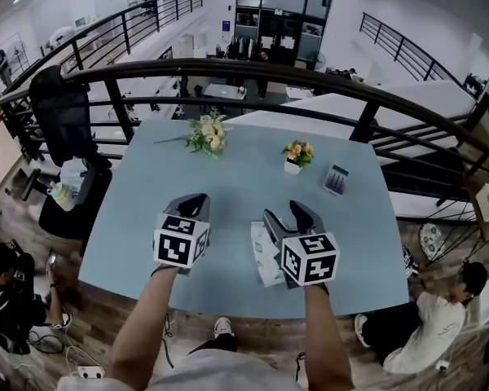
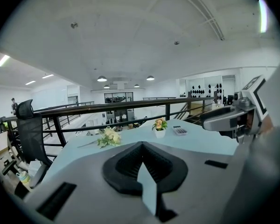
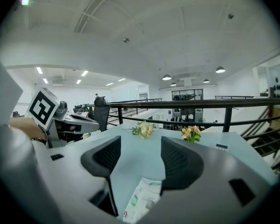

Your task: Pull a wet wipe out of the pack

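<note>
One risk: with the right hand-held gripper [image 1: 287, 217] open over the wet wipe pack [image 1: 263, 261] and the left hand-held gripper [image 1: 193, 208] closed beside it, the unheld pack may lift.

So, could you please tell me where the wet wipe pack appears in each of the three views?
Head view: the wet wipe pack lies below centre, partly under the right gripper.
Left gripper view: not in it.
Right gripper view: bottom centre, low between the open jaws.
Shared landmark: the small flower pot, right of centre in the left gripper view and the right gripper view.
</note>
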The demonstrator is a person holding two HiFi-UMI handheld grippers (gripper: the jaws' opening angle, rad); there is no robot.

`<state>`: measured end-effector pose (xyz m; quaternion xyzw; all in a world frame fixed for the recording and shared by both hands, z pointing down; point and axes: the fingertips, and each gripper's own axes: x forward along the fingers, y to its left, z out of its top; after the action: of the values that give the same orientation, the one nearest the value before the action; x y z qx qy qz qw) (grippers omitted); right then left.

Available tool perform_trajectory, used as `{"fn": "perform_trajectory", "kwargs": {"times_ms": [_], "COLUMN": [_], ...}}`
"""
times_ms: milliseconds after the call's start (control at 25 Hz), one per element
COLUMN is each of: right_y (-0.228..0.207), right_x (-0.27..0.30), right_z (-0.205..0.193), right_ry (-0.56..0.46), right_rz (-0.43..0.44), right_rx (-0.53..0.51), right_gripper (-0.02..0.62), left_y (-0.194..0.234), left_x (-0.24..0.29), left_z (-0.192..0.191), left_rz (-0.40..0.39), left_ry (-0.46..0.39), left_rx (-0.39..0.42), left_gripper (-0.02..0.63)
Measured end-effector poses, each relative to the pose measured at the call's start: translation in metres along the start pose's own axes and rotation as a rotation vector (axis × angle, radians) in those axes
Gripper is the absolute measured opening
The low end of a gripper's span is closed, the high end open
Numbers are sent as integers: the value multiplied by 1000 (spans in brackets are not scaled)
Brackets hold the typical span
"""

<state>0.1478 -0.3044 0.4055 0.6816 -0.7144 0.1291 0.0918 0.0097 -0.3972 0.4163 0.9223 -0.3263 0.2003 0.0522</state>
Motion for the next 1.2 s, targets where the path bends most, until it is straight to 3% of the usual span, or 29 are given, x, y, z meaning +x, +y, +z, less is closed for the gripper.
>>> {"fn": "perform_trajectory", "kwargs": {"times_ms": [480, 1200], "right_y": [-13, -29], "right_x": [55, 50], "right_z": [17, 21], "right_ry": [4, -4], "right_rz": [-40, -80], "right_rx": [6, 14], "right_gripper": [252, 252], "left_y": [38, 29], "left_x": [49, 63], "left_z": [15, 26], "left_rz": [-52, -85], "left_ry": [-6, -20], "left_rx": [3, 18], "left_gripper": [-9, -9]}}
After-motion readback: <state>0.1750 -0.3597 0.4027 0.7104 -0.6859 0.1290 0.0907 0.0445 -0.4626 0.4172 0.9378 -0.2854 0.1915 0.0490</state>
